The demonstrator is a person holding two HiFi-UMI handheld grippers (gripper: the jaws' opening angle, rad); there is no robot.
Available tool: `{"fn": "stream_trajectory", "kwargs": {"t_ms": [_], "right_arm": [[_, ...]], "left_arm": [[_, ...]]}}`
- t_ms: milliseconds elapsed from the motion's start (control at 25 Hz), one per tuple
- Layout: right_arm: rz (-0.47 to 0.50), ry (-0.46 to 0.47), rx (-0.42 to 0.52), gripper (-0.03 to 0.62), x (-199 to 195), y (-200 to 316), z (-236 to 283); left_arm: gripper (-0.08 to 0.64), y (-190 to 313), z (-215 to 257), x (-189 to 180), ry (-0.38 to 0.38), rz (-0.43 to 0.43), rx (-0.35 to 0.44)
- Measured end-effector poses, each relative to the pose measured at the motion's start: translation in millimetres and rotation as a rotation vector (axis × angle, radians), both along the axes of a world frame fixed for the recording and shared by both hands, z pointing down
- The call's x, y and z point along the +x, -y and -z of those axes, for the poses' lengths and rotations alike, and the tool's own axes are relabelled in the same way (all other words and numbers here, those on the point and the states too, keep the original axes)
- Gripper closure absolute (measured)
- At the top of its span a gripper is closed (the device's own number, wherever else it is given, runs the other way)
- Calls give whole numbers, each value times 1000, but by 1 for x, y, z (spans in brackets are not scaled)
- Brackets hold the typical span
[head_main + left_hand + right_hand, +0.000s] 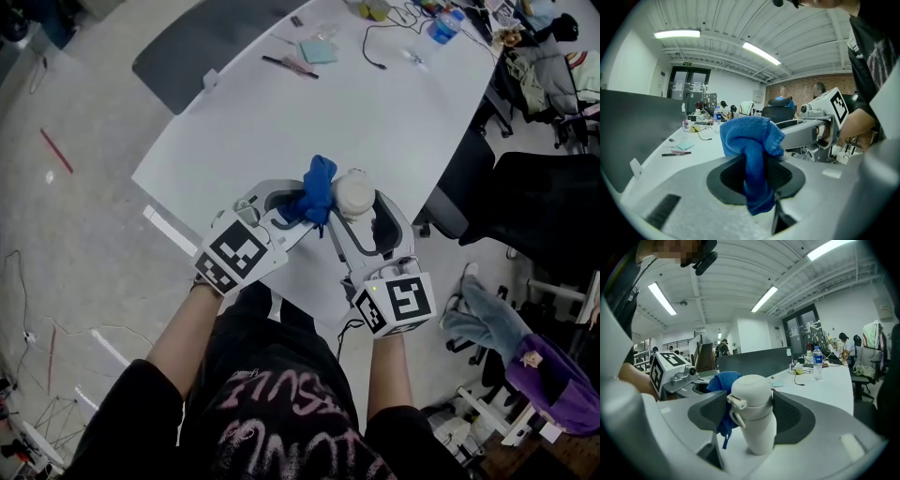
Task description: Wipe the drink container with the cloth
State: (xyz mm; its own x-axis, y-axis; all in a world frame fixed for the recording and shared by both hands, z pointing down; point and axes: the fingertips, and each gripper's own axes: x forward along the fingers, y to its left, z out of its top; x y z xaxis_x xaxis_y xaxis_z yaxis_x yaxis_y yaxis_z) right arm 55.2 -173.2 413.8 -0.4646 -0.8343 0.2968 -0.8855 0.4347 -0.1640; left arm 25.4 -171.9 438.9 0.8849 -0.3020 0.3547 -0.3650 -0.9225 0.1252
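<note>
Two bare forearms (192, 328) reach out in front of us and draw together over the near edge of the white table (375, 112), the left gripper (298, 208) angled in toward the right gripper (361, 214). Our left jaws are clamped narrow on a blue cloth (752, 140), which bunches above them in a soft looped-pile wad and trails a tail below. Our right jaws are closed round a bottle (752, 413), gripping it on both sides just under its cap while it stands upright. It is off-white and matte, a plain cylinder with a domed lid and a small loop on the side. The cloth sits right against the bottle's left side; we cannot tell whether it presses on it. From the head view the bottle's lower body is hidden by the right gripper.
</note>
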Motion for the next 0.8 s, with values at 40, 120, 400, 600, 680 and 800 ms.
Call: {"fn": "stream_trajectory", "kwargs": {"t_ms": [40, 120, 400, 600, 680, 800], "right_arm": [[0, 0, -1, 284, 0, 0, 0], [3, -4, -4, 282, -1, 0, -1], [-2, -10, -16, 284, -3, 6, -5], [-10, -12, -20, 285, -3, 7, -5], [-12, -17, -23, 285, -3, 7, -6], [-15, -23, -27, 287, -3, 8, -7]], "left_arm": [[462, 0, -1, 0, -7, -3, -7], [460, 1, -6, 0, -11, -11, -19], [460, 6, -33, -1, -8, -33, -74], [460, 8, -51, -1, -5, -44, -115], [460, 9, -60, -1, 9, -48, -127], [460, 9, -72, -1, 47, -55, -133]]}}
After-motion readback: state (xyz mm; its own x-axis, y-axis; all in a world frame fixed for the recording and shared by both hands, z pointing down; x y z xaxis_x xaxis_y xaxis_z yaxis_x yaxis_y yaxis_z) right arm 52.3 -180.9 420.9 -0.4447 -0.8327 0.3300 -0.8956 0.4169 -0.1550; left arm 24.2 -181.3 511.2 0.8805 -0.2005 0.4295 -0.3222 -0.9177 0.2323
